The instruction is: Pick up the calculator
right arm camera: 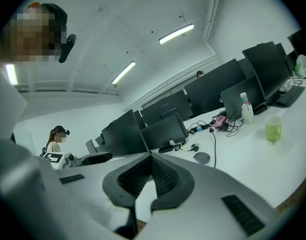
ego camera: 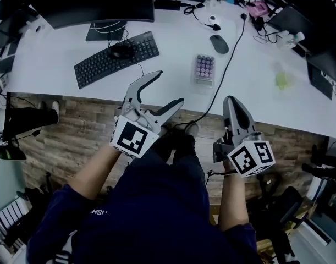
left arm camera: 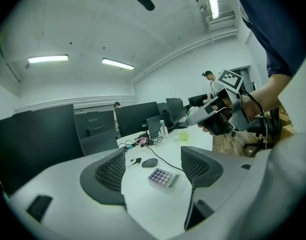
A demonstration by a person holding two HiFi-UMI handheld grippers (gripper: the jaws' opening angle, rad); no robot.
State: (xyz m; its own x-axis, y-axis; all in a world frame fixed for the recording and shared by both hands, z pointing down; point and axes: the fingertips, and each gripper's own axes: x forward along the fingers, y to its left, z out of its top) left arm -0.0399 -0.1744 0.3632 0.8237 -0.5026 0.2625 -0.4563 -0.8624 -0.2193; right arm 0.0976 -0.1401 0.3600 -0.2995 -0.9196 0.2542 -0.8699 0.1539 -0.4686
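The calculator, a small pale slab with purple keys, lies flat on the white desk near its front edge. Both grippers hang over the floor in front of the desk, apart from the calculator. My left gripper is open, with nothing between its jaws. In the left gripper view the calculator shows through the gap of the left gripper, farther off on the desk. To the calculator's lower right my right gripper has its jaws shut and empty. The right gripper has its pads touching in its own view.
A black keyboard with a mouse on it lies left of the calculator, below a monitor. Another mouse and a black cable lie just right of the calculator. A green cup stands farther right.
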